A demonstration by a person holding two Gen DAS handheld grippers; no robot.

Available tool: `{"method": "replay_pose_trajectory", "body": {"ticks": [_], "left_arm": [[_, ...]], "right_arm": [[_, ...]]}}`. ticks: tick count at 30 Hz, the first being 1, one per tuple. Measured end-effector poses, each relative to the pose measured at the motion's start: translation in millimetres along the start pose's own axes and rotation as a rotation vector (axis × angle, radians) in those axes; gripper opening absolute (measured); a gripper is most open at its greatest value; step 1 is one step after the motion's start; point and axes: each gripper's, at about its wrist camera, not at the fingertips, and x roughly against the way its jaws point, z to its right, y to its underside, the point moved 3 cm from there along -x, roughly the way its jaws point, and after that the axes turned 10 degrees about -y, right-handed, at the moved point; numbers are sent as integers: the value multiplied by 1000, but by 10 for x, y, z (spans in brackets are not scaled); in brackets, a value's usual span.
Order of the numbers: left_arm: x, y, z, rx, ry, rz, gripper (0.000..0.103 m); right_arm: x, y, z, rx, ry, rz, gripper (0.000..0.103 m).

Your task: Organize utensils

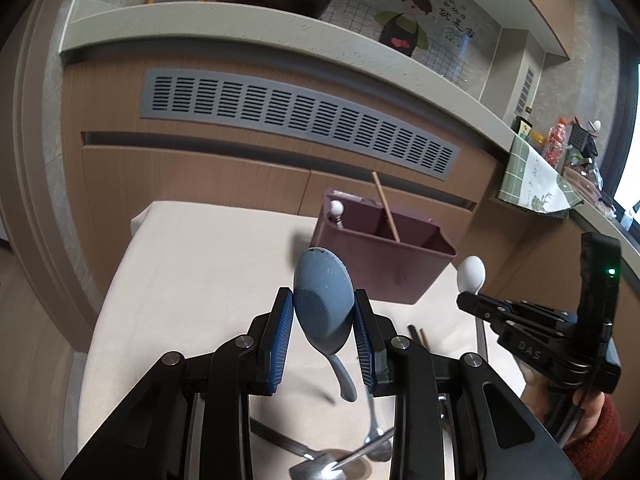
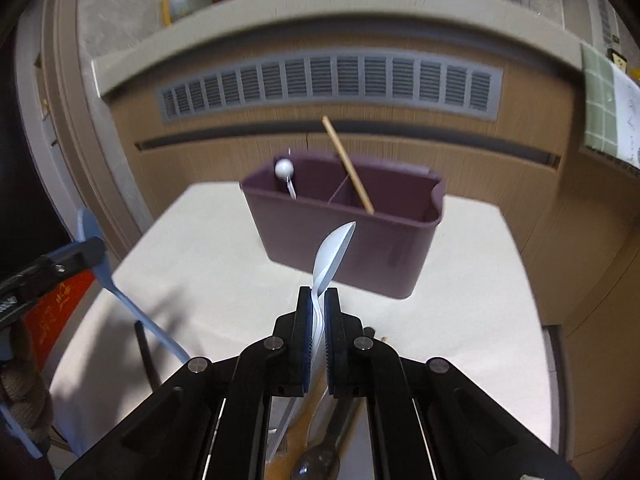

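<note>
My left gripper [image 1: 323,316] is shut on the bowl of a blue spoon [image 1: 322,300] and holds it above the cream table, bowl up, handle hanging down. My right gripper [image 2: 319,300] is shut on a white spoon [image 2: 332,252], bowl pointing up toward the purple utensil caddy [image 2: 340,240]. The caddy [image 1: 380,268] has several compartments. A wooden chopstick [image 2: 348,164] leans in the middle one and a white-knobbed utensil [image 2: 285,170] stands in the left one. The right gripper [image 1: 472,300] with its white spoon [image 1: 472,274] shows in the left wrist view, and the blue spoon [image 2: 96,252] in the right wrist view.
Metal spoons [image 1: 340,464] and dark chopsticks [image 1: 418,334] lie on the cream table [image 1: 200,272] below the grippers. More cutlery [image 2: 320,456] lies under the right gripper. A wooden cabinet with a grey vent [image 1: 300,120] stands behind the table.
</note>
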Motion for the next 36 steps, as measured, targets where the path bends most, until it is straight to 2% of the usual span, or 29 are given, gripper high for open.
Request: {"method": "replay_pose_trajectory", "body": {"ticks": [2, 4, 6, 8, 12, 15, 18, 23, 25, 26, 28, 30, 32, 34, 36], "left_arm": [[41, -93, 79, -22, -1, 15, 31], [123, -303, 181, -48, 7, 57, 31], [276, -655, 308, -63, 38, 135, 30], [391, -994, 429, -83, 68, 211, 30], [293, -1482, 630, -114, 80, 279, 30], [13, -1656, 689, -117, 95, 296, 30], [-350, -1697, 701, -120, 103, 281, 30], [-1009, -1591, 625, -82, 112, 194, 30], [-1162, -1531, 600, -73, 126, 186, 30], [-1212, -1492, 610, -76, 135, 188, 30], [-1307, -1403, 646, -102, 178, 185, 33], [-1430, -1302, 680, -141, 194, 144, 42], [-1463, -1241, 671, -136, 186, 122, 47], [-1413, -1201, 601, -102, 178, 116, 47], [-1299, -1125, 510, -78, 169, 108, 47]], "right_arm": [[167, -96, 152, 6, 16, 42, 4], [354, -289, 229, 30, 46, 129, 4], [562, -562, 279, 41, 84, 249, 4], [788, -891, 312, 43, 79, 373, 5], [711, -1301, 417, 56, 77, 437, 5], [432, -1353, 524, 31, 66, 433, 5], [151, -1289, 609, 9, 60, 435, 5], [-257, -1158, 695, 38, 95, 383, 5], [-385, -1088, 709, 62, 126, 368, 5], [-441, -1048, 715, 74, 137, 357, 5], [-569, -934, 739, 77, 146, 294, 11], [-647, -819, 781, 55, 98, 214, 18], [-659, -731, 832, 31, 93, 170, 18], [-564, -646, 859, 19, 115, 145, 18], [-371, -557, 866, 9, 132, 157, 18]]}}
